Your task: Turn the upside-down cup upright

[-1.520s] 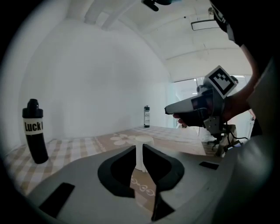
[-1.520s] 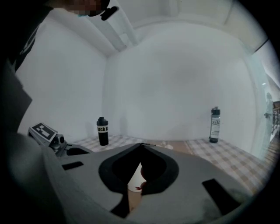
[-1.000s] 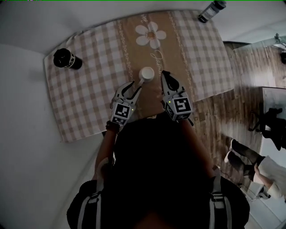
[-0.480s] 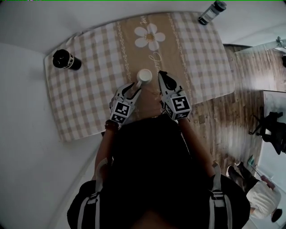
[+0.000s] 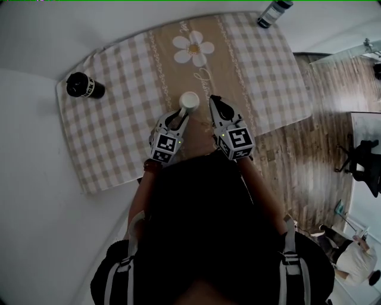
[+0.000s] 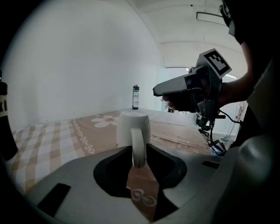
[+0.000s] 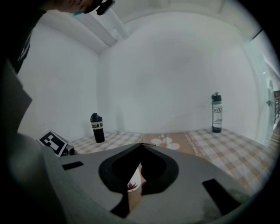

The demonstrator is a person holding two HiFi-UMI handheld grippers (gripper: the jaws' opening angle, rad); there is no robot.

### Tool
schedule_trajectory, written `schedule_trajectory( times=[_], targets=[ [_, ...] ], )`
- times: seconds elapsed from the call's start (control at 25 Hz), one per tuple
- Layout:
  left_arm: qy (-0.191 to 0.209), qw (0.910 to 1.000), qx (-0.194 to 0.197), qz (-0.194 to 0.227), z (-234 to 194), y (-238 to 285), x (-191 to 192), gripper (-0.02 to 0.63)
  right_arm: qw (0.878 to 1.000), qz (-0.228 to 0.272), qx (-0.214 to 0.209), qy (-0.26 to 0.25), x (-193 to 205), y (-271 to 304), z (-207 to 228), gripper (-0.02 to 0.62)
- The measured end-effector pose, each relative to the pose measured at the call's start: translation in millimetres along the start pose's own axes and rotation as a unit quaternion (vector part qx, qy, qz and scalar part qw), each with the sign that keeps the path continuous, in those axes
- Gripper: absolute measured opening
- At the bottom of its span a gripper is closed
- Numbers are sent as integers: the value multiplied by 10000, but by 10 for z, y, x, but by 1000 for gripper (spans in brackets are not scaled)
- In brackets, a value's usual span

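The cup (image 5: 190, 100) is plain white and stands mouth-down on the tan middle strip of a checked tablecloth (image 5: 119, 131), just below the printed daisy (image 5: 193, 47). Its flat base faces up, and its handle (image 6: 138, 148) points back toward the person. In the right gripper view, a small red leaf print shows on the bit of the cup's wall seen under the jaw tips.

The left claw (image 5: 178, 114) reaches in from the near side, angled slightly down. Its jaws have just been closing and now stand only a little apart, with the handle between the two tips. In the left gripper view both tips lie against the handle's sides with no gap showing. The cup's rim sits on the cloth.

The right claw (image 5: 213, 101) hangs just to the right of the cup, not touching it. Its jaws are pressed fully together with nothing between them.

A black bottle (image 5: 83, 86) stands at the cloth's far left corner, and a clear bottle (image 5: 271, 13) stands at the far right edge, both well apart from the cup.
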State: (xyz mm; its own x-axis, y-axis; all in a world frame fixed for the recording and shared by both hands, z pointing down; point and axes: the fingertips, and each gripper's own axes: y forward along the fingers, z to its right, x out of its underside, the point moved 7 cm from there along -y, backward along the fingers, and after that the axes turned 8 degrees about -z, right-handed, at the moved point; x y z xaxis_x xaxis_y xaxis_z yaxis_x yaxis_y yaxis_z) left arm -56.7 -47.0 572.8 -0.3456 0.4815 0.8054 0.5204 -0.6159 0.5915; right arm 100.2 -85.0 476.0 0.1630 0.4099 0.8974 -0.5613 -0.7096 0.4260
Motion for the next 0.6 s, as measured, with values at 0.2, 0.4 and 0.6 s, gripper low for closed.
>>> schedule_trajectory(
  times=[0.2,0.4,0.6],
  targets=[
    [-97,9999,-114,21,-7,32,4,92,10000,6,-25,12,-21,33,-7,3],
    [-97,9997,-237,33,-12,24,6,67,10000,-43,-76,18,-35,72,-1,3],
    [-13,9999,-129,64,-34,-31,-59,64,9999,-73,-75,97,-17,88,11,3]
  ],
)
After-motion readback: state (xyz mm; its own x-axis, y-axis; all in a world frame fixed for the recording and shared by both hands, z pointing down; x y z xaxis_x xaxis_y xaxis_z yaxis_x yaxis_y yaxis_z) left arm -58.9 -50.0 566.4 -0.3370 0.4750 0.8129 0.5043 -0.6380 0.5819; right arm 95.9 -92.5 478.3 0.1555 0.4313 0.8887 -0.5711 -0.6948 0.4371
